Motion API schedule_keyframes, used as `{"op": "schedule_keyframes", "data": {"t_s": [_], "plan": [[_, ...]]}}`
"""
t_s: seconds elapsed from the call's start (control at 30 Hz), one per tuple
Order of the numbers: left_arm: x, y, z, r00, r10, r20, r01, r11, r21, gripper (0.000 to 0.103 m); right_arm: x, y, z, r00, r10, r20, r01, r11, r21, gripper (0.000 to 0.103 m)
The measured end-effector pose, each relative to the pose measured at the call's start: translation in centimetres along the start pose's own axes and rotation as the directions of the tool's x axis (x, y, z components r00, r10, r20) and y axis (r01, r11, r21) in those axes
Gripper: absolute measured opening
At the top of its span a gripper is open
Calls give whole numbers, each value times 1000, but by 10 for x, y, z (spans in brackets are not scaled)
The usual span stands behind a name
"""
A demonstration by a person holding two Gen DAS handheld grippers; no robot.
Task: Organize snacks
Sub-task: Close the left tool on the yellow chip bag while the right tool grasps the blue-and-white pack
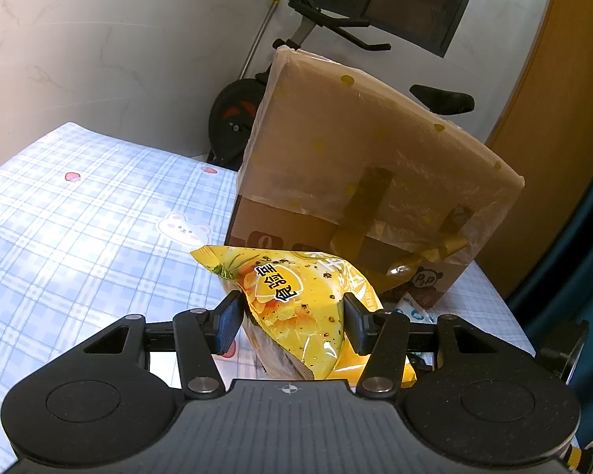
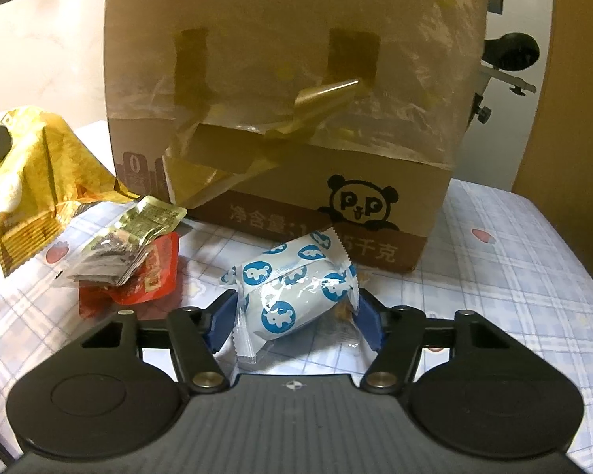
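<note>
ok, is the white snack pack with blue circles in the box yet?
Out. The white snack pack sits between the right tool's fingers, above the tablecloth, in front of the cardboard box.

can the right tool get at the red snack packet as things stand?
Probably not yet. The right tool is shut on the white-and-blue snack pack, so its fingers are occupied. The red packet lies nearby to its left on the tablecloth, partly under a silver packet; otherwise the path looks free.
</note>
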State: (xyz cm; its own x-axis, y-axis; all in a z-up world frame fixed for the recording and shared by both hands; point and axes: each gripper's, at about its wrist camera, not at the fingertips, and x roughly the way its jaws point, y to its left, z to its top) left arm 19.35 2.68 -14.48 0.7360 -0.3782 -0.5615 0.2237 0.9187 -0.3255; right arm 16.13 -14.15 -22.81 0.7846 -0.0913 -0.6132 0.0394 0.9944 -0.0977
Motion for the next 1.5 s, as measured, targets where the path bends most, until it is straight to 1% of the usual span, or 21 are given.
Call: {"op": "schedule_keyframes", "data": {"t_s": [0.03,0.07,0.2,0.37,0.43,0.6,0.7,0.73,0.77,0.83,0.93,1.0,1.27,1.3,1.33,1.4,1.5], "plan": [[0,0,0,1000,-1,-1,1,1000,-1,56,1,1,0,1000,3,-7,-3,1000,-6,73],[0,0,0,1000,-2,-1,2,1000,-3,56,1,2,0,1000,6,-13,-6,1000,-10,74],[-1,0,0,1000,-5,0,5,1000,-3,56,2,5,0,1000,-5,-12,4,1000,-27,76],[-2,2,0,1000,-10,6,10,1000,-11,56,-2,7,1,1000,-23,-1,23,998,-54,82],[-2,3,-1,1000,-13,5,13,1000,-13,56,-5,5,1,1000,-14,2,15,999,-51,84],[-3,3,-1,1000,-20,3,20,1000,-15,56,-5,1,5,1000,24,-6,-24,999,-48,84],[-3,6,0,1000,-19,3,19,1000,-21,56,-4,4,9,999,49,-2,-49,997,-57,82],[-3,6,0,1000,-18,3,18,1000,-22,56,-4,5,11,998,59,0,-58,996,-65,80],[-3,7,-1,1000,-17,3,17,1000,-24,56,-3,7,12,998,70,-2,-70,995,-72,76],[-3,7,-1,1000,-16,2,16,1000,-24,56,2,10,12,996,81,-22,-83,994,-76,74],[-2,7,-1,1000,-14,-3,14,1000,-24,56,4,10,6,997,75,-20,-76,995,-67,74],[0,6,-1,1000,-13,-7,13,1000,-24,56,6,9,1,998,56,-24,-57,996,-71,74],[1,6,0,1000,-12,-9,12,1000,-22,56,5,14,-1,999,34,-20,-36,995,-97,73],[1,6,0,1000,-13,-8,12,1000,-23,56,5,15,-2,999,31,-18,-33,994,-101,72],[0,7,0,1000,-14,-7,14,1000,-22,56,5,16,-2,1000,25,-16,-27,994,-103,65],[-1,7,0,1000,-17,-5,17,1000,-21,56,4,16,-3,1000,24,-9,-25,995,-99,63],[-3,7,0,1000,-23,0,23,1000,-18,56,0,16,-4,999,38,1,-37,994,-101,57]]}}
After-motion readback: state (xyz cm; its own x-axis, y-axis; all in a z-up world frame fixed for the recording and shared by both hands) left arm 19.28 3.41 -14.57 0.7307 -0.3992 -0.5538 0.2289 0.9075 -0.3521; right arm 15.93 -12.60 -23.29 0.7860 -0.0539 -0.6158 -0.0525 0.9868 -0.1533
